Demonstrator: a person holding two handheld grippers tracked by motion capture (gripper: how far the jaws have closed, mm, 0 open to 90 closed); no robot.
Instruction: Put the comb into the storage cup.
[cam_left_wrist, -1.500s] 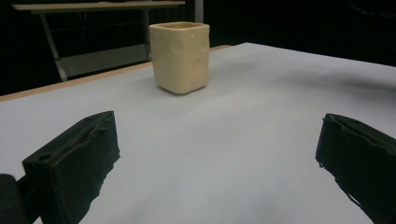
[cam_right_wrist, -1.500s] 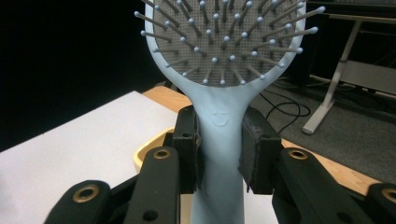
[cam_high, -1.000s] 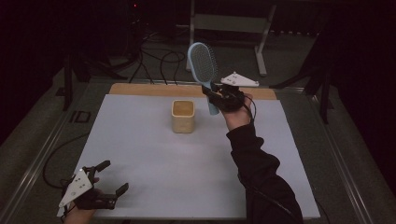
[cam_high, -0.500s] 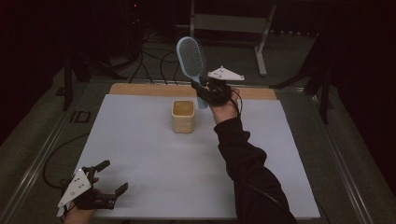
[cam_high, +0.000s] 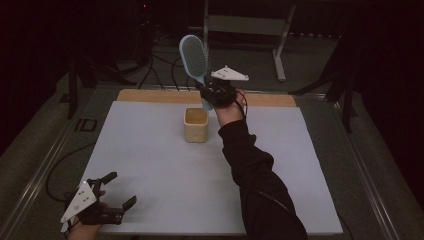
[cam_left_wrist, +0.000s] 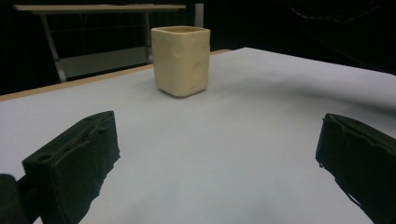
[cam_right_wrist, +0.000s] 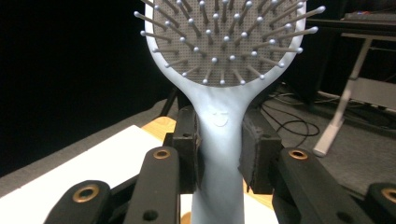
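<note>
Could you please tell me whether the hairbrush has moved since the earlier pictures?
Yes. In the high view the hairbrush, clamped in the right gripper, has shifted leftward, from right of the beige cup to roughly above it.

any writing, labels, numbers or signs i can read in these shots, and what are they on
"ID": pale letters on the dark floor just left of the white table top, high view; only roughly legible.
No letters, but a small moulded smiley mark sits on the neck of the pale blue plastic hairbrush held upright in the right gripper.
The cream square ceramic cup carries only round dimples, no text.
Nothing else is readable.
</note>
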